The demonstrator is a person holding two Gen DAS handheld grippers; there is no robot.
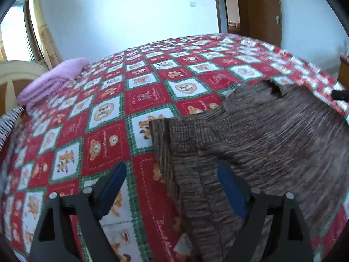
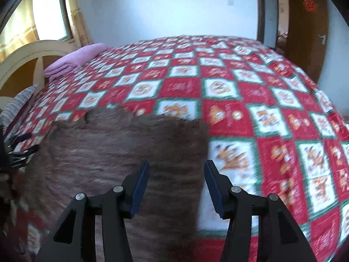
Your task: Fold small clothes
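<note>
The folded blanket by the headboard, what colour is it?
The soft folded blanket is pale lilac-pink, plain with no pattern; the left wrist view shows it best.

Each claw (image 1: 172, 187) (image 2: 176, 185) has black angular arms, silver round screws and dark blue flat pads.

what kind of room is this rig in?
Most likely a home bedroom. A bed with a red-and-white bear-print quilt fills both views, with a curved cream headboard and a folded pink blanket at its far end. A wooden door stands open.
</note>
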